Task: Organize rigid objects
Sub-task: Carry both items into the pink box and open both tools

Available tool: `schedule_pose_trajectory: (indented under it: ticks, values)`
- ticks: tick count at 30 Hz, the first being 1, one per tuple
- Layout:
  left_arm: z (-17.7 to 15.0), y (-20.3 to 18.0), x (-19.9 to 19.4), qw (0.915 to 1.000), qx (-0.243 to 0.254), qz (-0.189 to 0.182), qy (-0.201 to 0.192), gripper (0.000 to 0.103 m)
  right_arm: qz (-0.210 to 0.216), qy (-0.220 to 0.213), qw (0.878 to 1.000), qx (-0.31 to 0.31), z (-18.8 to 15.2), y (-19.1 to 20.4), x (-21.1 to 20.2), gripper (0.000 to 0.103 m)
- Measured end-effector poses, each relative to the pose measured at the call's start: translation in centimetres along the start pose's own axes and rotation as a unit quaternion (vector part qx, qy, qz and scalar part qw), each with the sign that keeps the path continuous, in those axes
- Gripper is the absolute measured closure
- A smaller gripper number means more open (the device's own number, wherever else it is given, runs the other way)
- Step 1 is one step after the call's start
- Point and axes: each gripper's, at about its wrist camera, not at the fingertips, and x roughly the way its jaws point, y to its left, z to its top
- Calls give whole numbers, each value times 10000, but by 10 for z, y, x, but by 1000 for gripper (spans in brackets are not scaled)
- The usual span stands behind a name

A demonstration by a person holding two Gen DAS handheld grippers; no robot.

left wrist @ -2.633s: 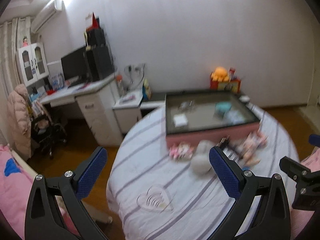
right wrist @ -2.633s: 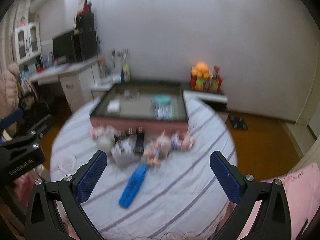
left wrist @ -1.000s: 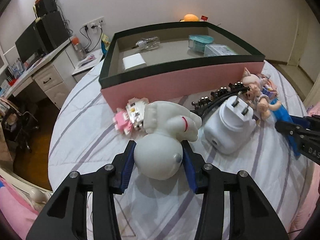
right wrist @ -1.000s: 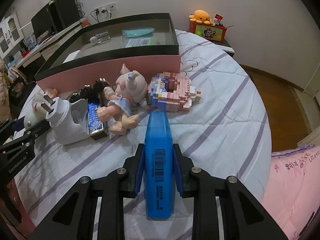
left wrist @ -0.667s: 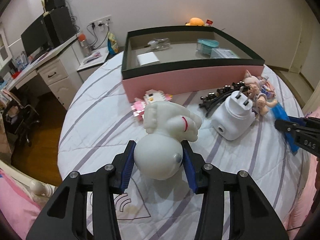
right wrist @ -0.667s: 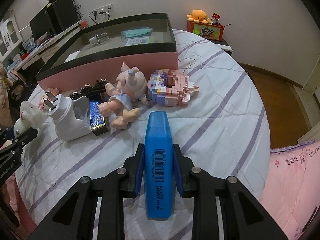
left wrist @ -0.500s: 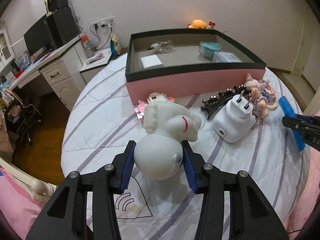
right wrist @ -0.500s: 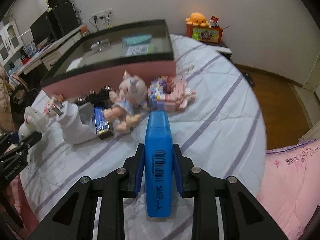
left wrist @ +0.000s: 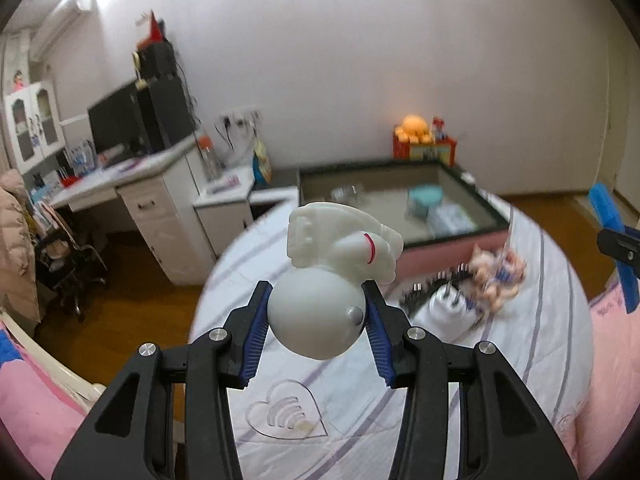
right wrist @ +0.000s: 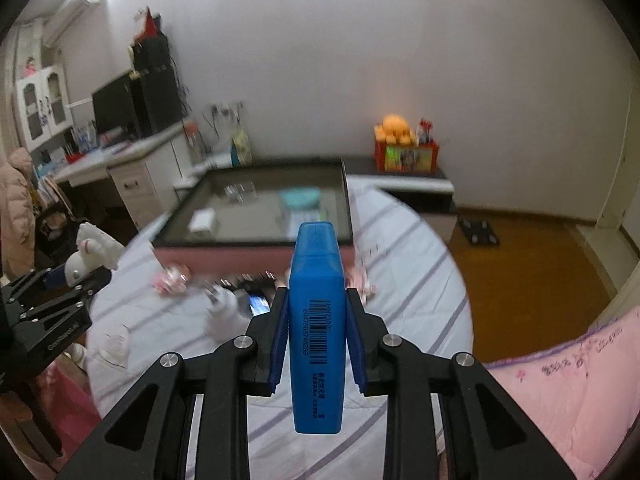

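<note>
My left gripper [left wrist: 316,322] is shut on a white rabbit figure [left wrist: 320,312] and holds it high above the round bed. My right gripper [right wrist: 316,320] is shut on a blue flat case [right wrist: 317,320] with a barcode, also lifted. The pink box with a dark rim [left wrist: 486,208] stands at the far side of the bed and holds a teal container [left wrist: 424,198] and other small items; it also shows in the right wrist view [right wrist: 256,250]. The blue case shows at the right edge of the left wrist view [left wrist: 612,236], and the rabbit at the left of the right wrist view [right wrist: 90,258].
On the striped bedspread [left wrist: 520,360] in front of the box lie a white plug adapter [left wrist: 448,314], a black hair clip [left wrist: 432,284] and a pig doll [left wrist: 496,272], all blurred. A white desk with a monitor [left wrist: 120,184] stands left. Pink bedding [right wrist: 568,392] lies right.
Both grippers have risen and pulled back from the bed, carrying the rabbit and the blue case. The box and the loose toys now look farther away and lower.
</note>
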Motion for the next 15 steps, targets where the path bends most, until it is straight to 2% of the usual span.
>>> schedule_pose_trajectory:
  ticks: [9, 15]
  values:
    - [26, 12, -68, 9952, -77, 5, -975, 57, 70, -1024, 9945, -209, 18, 17, -72, 76]
    - [30, 20, -99, 9901, -317, 175, -1355, 57, 99, -1544, 9875, -311, 25, 26, -103, 76]
